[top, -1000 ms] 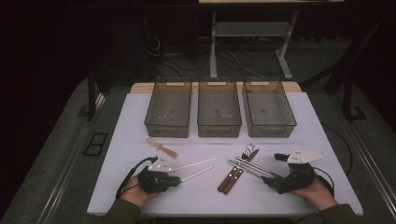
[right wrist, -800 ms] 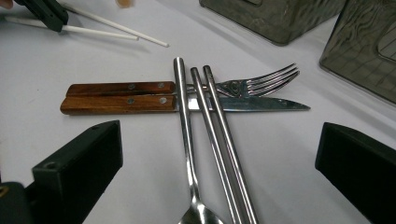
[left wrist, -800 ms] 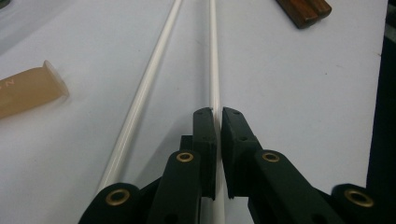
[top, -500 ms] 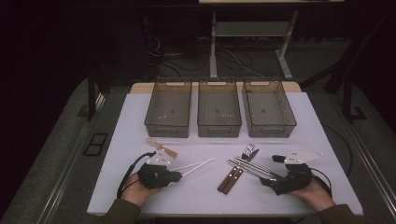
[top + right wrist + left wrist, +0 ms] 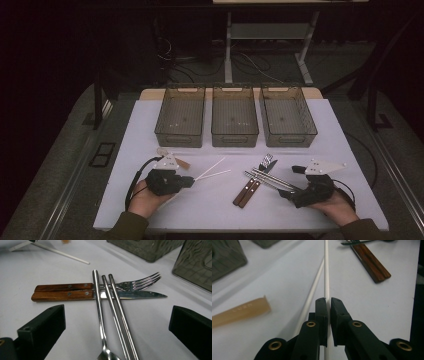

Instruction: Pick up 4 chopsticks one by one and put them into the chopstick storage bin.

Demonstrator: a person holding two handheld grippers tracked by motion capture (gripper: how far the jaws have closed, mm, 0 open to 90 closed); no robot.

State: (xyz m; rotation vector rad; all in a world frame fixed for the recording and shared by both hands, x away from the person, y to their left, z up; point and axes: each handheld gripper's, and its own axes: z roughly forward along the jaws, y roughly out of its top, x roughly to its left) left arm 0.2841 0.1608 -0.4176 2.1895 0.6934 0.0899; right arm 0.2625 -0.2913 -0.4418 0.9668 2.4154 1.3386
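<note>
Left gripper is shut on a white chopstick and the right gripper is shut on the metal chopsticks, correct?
Not quite. The left gripper is shut on a white chopstick, but the right gripper is open, its jaws wide either side of the metal chopsticks, as the right gripper view shows.

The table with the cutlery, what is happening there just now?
A person works with a claw in each hand. The left claw is shut on a white chopstick lying on the table. The right claw is open, facing the metal chopsticks that lie across a wooden-handled knife and fork.
</note>
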